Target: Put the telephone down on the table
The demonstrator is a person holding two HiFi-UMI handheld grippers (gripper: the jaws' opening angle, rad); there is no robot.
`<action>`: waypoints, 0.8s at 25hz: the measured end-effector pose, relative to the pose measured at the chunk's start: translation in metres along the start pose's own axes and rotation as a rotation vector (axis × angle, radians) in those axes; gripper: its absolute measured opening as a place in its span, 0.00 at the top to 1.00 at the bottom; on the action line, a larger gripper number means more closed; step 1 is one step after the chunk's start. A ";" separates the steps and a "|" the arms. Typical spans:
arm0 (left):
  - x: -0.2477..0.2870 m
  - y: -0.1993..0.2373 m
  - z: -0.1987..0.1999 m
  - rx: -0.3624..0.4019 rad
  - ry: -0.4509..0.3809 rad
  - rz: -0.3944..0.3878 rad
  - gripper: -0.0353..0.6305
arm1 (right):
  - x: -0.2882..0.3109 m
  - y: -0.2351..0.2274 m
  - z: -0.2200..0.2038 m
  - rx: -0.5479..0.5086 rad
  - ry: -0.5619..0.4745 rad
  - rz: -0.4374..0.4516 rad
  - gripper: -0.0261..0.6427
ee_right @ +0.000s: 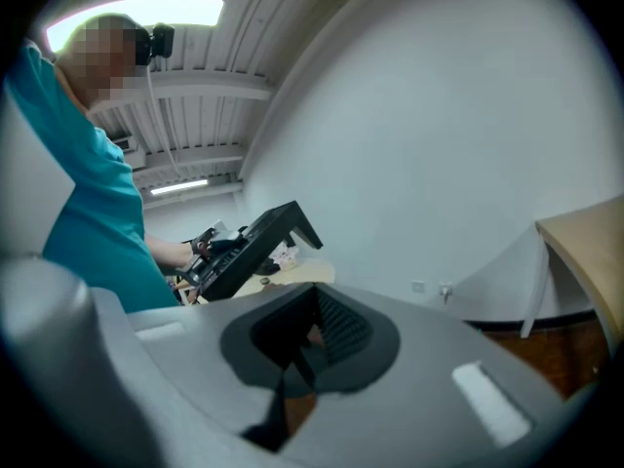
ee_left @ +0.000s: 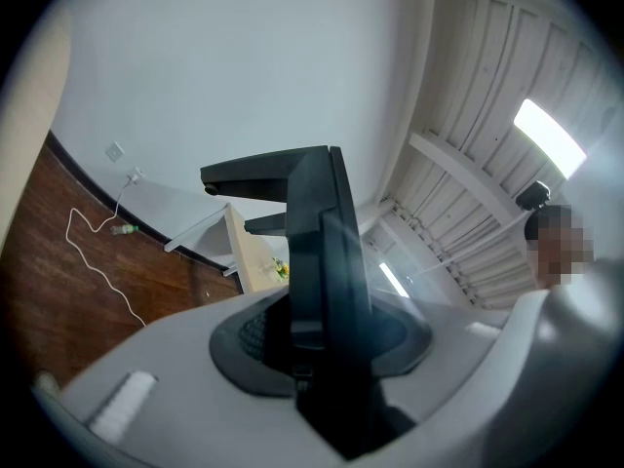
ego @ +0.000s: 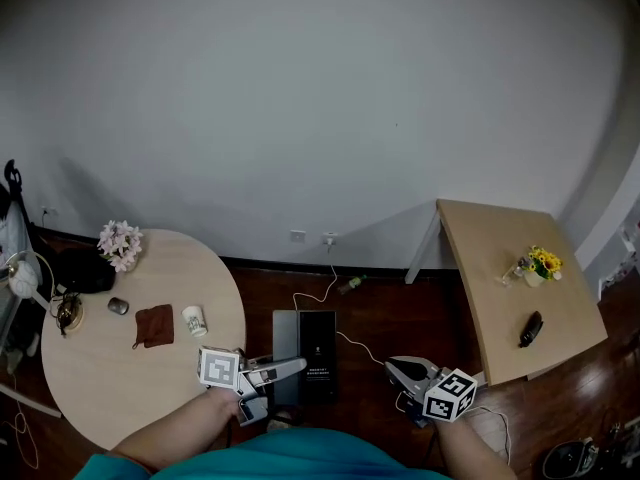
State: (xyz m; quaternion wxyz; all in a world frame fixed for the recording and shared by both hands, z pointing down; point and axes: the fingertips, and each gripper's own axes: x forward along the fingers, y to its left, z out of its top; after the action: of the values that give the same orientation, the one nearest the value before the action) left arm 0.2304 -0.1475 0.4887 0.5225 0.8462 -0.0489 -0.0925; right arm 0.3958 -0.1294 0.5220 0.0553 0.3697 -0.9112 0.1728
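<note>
Telephone (ego: 530, 329) lies on square table (ego: 490, 258) near flowers (ego: 543, 263); left gripper (ee_left: 226, 199) fingers apart, empty; right gripper (ego: 392, 363) unclear.

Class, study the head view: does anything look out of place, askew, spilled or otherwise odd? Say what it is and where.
A small bottle lies on its side on the floor near the wall, as if dropped. Beside it, a white cable snakes loosely across the boards toward a black box standing on the floor.
</note>
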 end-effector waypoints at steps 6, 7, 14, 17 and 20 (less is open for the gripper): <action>-0.021 -0.013 -0.049 -0.012 0.018 0.047 0.68 | -0.010 0.034 -0.026 0.049 0.000 0.030 0.96; -0.027 -0.015 -0.052 -0.012 0.016 0.045 0.68 | -0.008 0.042 -0.029 0.047 0.002 0.034 0.96; -0.089 -0.035 -0.072 -0.015 0.036 -0.004 0.68 | 0.006 0.106 -0.034 0.024 -0.011 -0.016 0.96; -0.134 -0.044 -0.083 -0.026 0.070 -0.009 0.68 | 0.022 0.148 -0.039 0.033 -0.026 -0.051 0.96; -0.180 -0.052 -0.093 0.023 0.131 -0.002 0.68 | 0.040 0.194 -0.049 0.048 -0.038 -0.069 0.96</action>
State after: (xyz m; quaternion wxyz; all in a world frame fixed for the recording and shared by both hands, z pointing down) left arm 0.0731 -0.0101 0.5020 0.5145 0.8566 -0.0147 -0.0368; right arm 0.2316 -0.0090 0.5234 0.0352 0.4052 -0.8945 0.1855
